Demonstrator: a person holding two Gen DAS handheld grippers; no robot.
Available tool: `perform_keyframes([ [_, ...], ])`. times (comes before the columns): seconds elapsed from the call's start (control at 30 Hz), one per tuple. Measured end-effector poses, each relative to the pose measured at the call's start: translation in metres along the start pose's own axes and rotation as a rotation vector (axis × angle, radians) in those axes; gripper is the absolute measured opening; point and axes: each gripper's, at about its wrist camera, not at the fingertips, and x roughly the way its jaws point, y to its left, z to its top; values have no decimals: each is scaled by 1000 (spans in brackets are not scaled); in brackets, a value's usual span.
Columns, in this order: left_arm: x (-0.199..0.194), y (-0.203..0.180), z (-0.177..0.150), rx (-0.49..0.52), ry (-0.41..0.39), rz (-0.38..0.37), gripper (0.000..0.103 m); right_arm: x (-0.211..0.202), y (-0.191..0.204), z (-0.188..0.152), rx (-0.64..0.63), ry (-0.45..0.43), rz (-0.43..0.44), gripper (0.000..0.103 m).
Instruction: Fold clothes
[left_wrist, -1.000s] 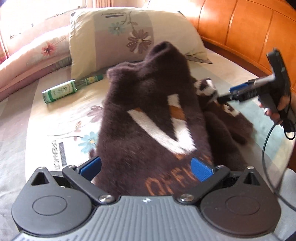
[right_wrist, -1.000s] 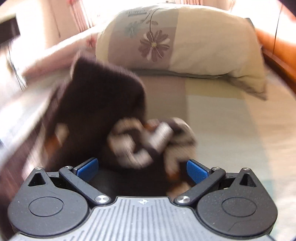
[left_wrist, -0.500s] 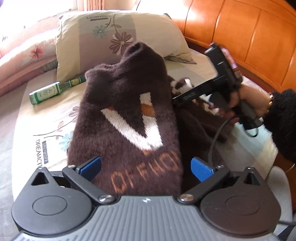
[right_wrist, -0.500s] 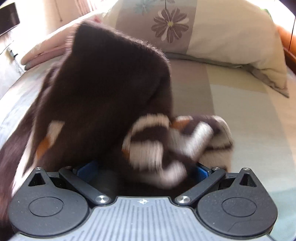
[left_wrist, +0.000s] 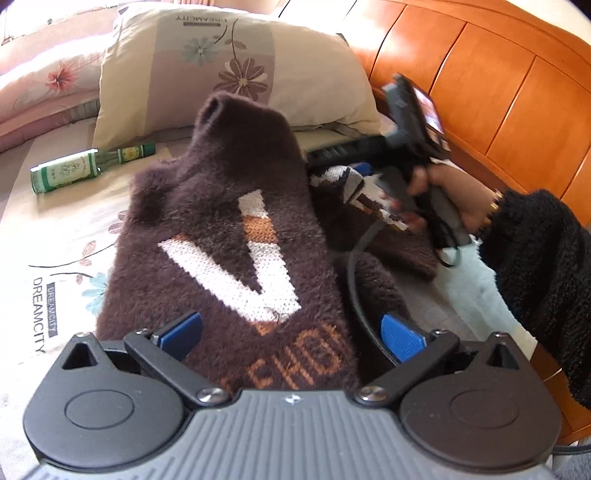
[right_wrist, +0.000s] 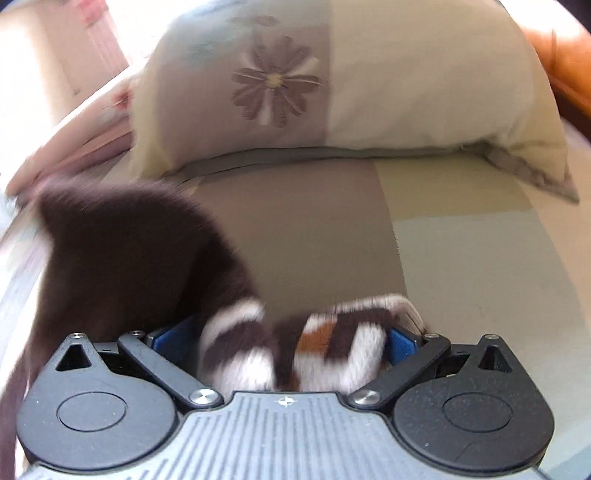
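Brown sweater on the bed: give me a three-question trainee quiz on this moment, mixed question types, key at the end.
1. True or false: the green bottle lies on top of the brown sweater.
2. Which part of the sweater sits between the fingers of the right gripper? A) the striped cuff B) the neck opening C) the orange lettering
3. Fill in: the left gripper hovers over the sweater with its jaws ____.

Key:
1. False; it lies on the bedsheet, apart from the sweater, near the pillow.
2. A
3. open
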Motion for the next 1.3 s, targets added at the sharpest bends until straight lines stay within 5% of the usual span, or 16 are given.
perform_keyframes([
  [0.13,-14,-6,-8,28,-8,-8,102,-30,3,-35,-163,44,38,103],
  [0.27,-19,-25,-18,53,16,-100,102,-28,5,-71,-295,131,4,103],
  [0.43,-29,-53,-27,129,51,-175,102,-22,5,-82,-343,106,-47,103],
  [0.6,-45,-62,-40,198,54,-91,102,-39,6,-103,-359,66,-121,103],
  [0.9,-46,-37,-59,78,45,53,102,-72,6,-139,-380,-2,-250,95],
  [1.03,-48,-27,-64,35,39,77,102,-94,-7,-146,-188,-3,-165,89],
  [1.3,-39,-22,-73,-10,54,78,102,-123,-54,-190,364,-21,196,91],
])
